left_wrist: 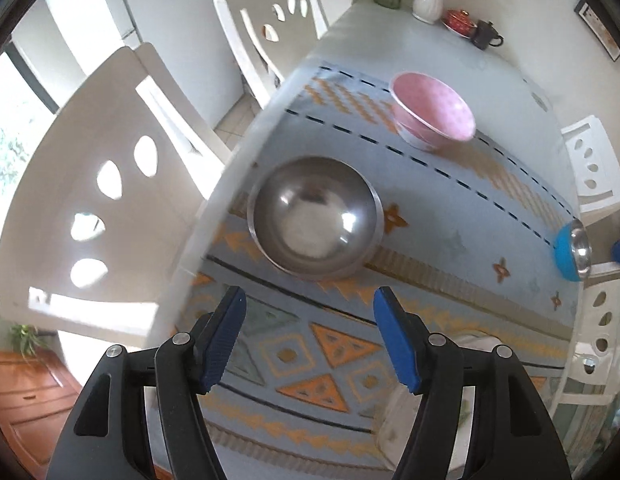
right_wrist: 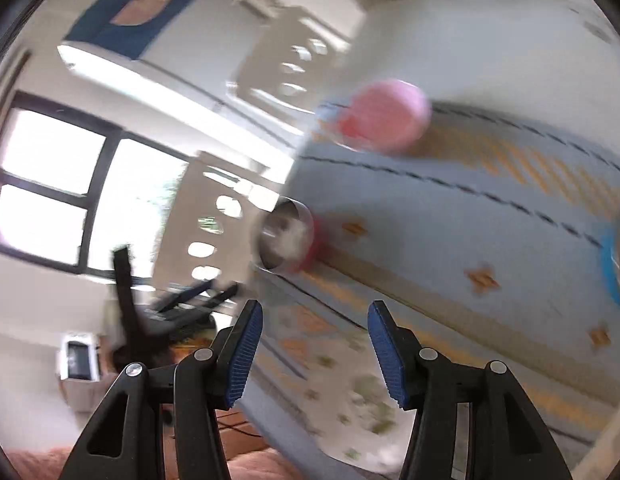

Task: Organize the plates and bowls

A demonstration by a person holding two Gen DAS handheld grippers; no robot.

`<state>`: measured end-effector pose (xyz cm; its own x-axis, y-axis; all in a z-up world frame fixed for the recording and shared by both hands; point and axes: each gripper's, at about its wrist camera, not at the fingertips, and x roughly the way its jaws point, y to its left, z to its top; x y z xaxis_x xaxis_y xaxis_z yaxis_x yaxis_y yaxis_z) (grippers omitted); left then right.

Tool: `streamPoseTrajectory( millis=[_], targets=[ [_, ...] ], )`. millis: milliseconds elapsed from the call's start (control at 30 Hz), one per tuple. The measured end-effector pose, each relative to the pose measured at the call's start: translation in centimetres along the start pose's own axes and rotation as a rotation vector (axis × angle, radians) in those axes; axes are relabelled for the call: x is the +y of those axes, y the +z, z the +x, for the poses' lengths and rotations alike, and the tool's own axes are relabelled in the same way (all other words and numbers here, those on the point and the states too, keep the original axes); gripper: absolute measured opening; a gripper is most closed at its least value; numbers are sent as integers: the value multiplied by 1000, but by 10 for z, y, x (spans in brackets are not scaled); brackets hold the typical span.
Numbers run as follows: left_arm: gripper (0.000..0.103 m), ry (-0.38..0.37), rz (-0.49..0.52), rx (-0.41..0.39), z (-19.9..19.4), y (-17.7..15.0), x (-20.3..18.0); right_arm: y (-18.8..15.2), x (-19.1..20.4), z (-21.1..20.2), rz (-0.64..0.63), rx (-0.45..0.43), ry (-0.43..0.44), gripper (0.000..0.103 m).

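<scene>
A steel bowl [left_wrist: 315,216] sits on the patterned tablecloth [left_wrist: 450,200] near the table's left edge. A pink bowl [left_wrist: 432,110] stands farther back. A blue bowl with a steel inside [left_wrist: 573,250] is at the right edge. My left gripper [left_wrist: 310,338] is open and empty, just short of the steel bowl. The right wrist view is blurred: my right gripper [right_wrist: 315,350] is open and empty above the cloth, with the steel bowl [right_wrist: 284,240], pink bowl [right_wrist: 384,120] and blue bowl [right_wrist: 614,264] ahead. A floral plate [left_wrist: 422,412] lies partly hidden under my left gripper.
White chairs [left_wrist: 106,184] stand along the table's left side and another [left_wrist: 594,168] at the right. A white vase [left_wrist: 428,0], a red dish [left_wrist: 458,22] and a dark teapot [left_wrist: 486,34] sit at the table's far end.
</scene>
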<state>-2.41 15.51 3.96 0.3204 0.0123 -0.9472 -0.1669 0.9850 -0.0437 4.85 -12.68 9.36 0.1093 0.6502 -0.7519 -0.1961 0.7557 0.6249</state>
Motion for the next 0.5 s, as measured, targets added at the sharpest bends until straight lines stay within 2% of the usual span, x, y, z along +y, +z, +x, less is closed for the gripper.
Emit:
streamPoseTrajectory(
  millis=[67, 133, 167, 267, 333, 500],
  targets=[
    [64, -17, 1, 6, 7, 9, 12, 15, 24, 3, -34, -16, 11, 55],
    [64, -37, 6, 19, 16, 20, 24, 26, 48, 12, -53, -27, -10, 66],
    [64, -42, 9, 15, 18, 25, 30, 30, 57, 17, -44, -32, -9, 67],
    [64, -44, 23, 7, 26, 41, 47, 43, 80, 43, -20, -26, 9, 68],
    [64, -61, 48, 9, 33, 54, 56, 52, 89, 68, 7, -9, -9, 68],
    [64, -80, 67, 18, 52, 76, 76, 69, 86, 117, 86, 28, -53, 68]
  ],
)
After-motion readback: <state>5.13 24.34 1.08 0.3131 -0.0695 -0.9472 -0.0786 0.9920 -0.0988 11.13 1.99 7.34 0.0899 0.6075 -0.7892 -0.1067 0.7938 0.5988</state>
